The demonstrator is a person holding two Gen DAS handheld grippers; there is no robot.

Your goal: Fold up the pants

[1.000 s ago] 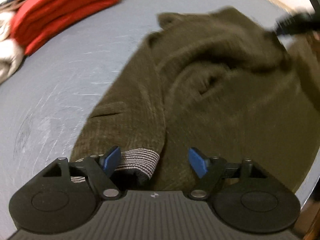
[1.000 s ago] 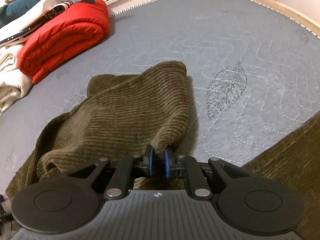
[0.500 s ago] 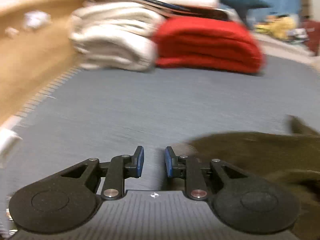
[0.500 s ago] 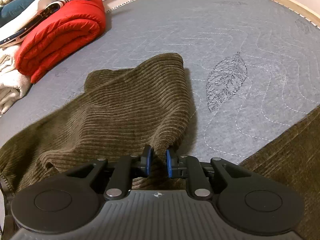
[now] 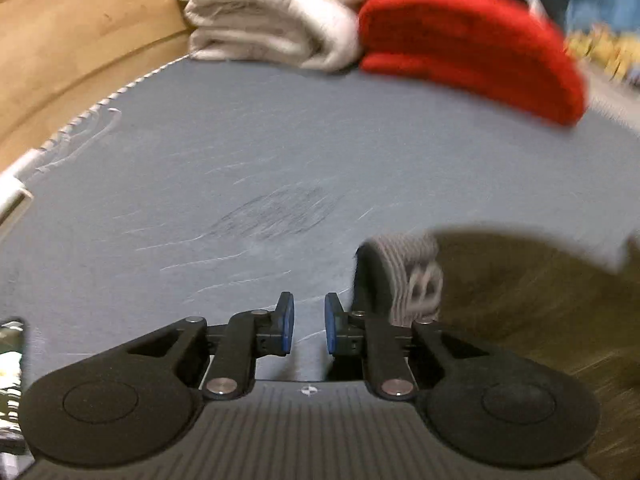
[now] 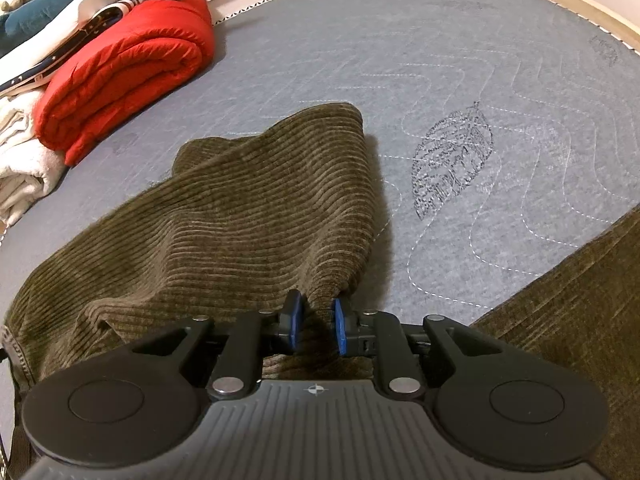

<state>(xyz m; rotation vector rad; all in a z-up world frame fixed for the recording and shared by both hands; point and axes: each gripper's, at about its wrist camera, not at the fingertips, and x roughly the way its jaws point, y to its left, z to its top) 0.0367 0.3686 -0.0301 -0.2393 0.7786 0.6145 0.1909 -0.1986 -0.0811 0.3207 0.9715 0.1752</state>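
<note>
The olive-brown corduroy pants (image 6: 240,216) lie on the grey quilted mattress (image 6: 440,60). My right gripper (image 6: 315,324) is shut on a bunched fold of the pants, with cloth between the blue pads; the jaws stand slightly parted around it. Another part of the pants (image 6: 580,300) lies at the lower right. In the left wrist view my left gripper (image 5: 307,322) is nearly closed and empty, over bare mattress. The pants (image 5: 520,300) and their grey striped waistband (image 5: 412,276) sit just right of its right finger, blurred.
A folded red blanket (image 6: 124,68) and folded white towels (image 6: 20,160) are stacked at the mattress's far left; they also show in the left wrist view as red blanket (image 5: 472,44) and towels (image 5: 272,12). A wooden bed frame (image 5: 80,40) borders the mattress.
My left gripper has closed from wide open, swung off the pants' waistband to the left, and now faces bare mattress and the stacked linens. My right gripper's jaws have parted slightly around the fold.
</note>
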